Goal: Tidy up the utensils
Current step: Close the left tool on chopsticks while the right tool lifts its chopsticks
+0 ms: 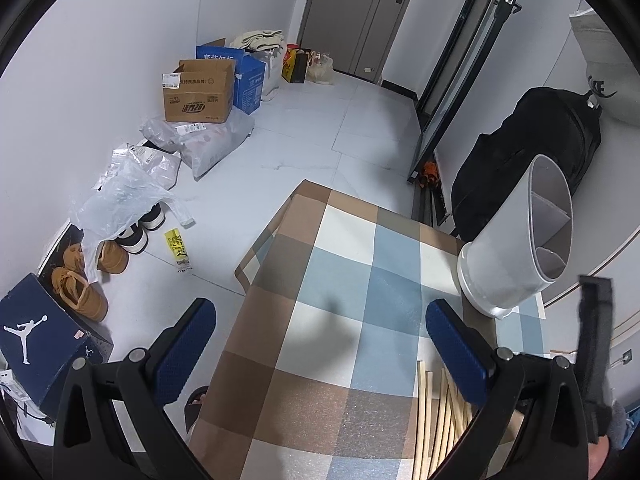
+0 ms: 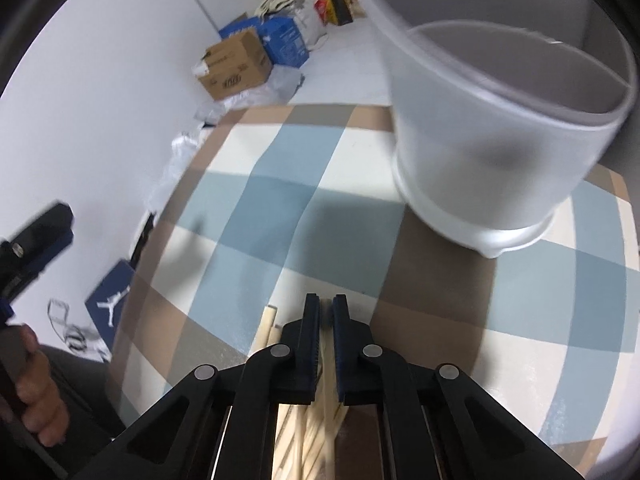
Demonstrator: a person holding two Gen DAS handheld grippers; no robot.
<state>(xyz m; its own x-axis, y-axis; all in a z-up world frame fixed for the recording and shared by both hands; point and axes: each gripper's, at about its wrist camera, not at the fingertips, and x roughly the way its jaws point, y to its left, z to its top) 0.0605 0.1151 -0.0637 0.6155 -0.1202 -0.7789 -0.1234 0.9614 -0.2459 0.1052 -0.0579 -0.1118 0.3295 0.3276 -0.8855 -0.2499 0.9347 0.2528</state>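
Several pale wooden chopsticks lie on the checkered tablecloth at the near right. A white divided utensil holder stands at the table's far right corner; it also shows in the right wrist view. My left gripper is open and empty above the cloth, left of the chopsticks. My right gripper is shut on a chopstick, just above the rest of the pile, in front of the holder.
The table's left edge drops to a tiled floor. On the floor are cardboard boxes, plastic bags, shoes and a blue shoe box. A black bag stands behind the holder.
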